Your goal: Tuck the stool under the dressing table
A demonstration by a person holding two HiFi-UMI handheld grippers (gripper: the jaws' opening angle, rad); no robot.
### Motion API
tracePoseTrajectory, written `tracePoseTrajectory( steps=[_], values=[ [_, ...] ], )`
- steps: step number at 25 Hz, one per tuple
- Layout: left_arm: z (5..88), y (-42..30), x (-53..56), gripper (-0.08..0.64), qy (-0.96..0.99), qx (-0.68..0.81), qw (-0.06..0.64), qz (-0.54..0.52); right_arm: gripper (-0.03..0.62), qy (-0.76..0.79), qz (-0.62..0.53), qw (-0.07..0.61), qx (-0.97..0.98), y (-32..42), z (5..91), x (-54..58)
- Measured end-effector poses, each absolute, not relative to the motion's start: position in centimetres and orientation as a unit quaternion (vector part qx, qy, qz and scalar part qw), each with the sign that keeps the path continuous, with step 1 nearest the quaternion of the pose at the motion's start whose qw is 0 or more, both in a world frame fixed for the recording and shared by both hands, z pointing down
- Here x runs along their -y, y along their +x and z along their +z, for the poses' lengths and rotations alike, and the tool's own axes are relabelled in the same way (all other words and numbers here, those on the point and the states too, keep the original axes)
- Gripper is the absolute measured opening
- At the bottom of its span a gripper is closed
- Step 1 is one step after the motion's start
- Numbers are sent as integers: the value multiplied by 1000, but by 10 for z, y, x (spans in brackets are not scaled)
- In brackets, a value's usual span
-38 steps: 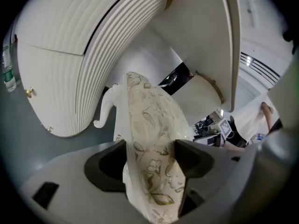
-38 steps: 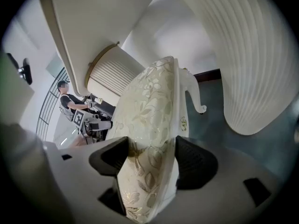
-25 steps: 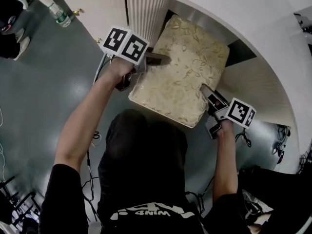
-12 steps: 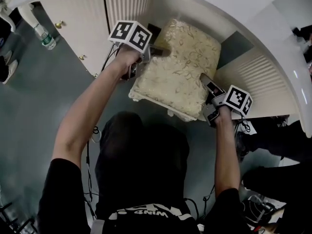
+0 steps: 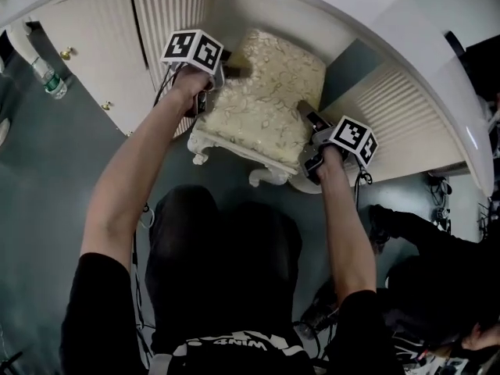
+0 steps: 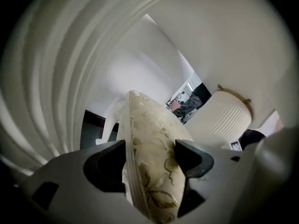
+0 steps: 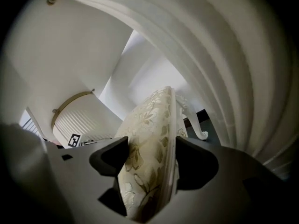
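The stool has a cream floral cushion and white carved legs. In the head view it stands in the kneehole of the white dressing table, its far edge under the curved top. My left gripper is shut on the seat's left edge. My right gripper is shut on the right edge. In the left gripper view the cushion fills the gap between the jaws of the left gripper. The right gripper view likewise shows the right gripper clamped on the seat edge.
Fluted cabinet sides flank the kneehole at left and right. A drawer front with small gold knobs is at far left, and a water bottle stands on the grey floor. Cables and dark objects lie at right.
The stool has slid further in under the table top, with both grippers still clamped on its sides. Its near legs now show.
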State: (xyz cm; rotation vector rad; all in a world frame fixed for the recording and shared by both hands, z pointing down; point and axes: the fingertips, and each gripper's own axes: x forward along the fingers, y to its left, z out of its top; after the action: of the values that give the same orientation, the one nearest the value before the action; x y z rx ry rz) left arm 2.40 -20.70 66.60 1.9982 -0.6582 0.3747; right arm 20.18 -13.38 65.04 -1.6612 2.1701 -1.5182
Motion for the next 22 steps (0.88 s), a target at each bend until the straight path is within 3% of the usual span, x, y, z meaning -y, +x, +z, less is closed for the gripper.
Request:
tracePoseTrajectory(
  steps=[22],
  values=[
    [670, 32, 213, 331, 815, 283, 484, 144, 327, -565, -486, 4, -667, 207, 655, 130]
  ],
)
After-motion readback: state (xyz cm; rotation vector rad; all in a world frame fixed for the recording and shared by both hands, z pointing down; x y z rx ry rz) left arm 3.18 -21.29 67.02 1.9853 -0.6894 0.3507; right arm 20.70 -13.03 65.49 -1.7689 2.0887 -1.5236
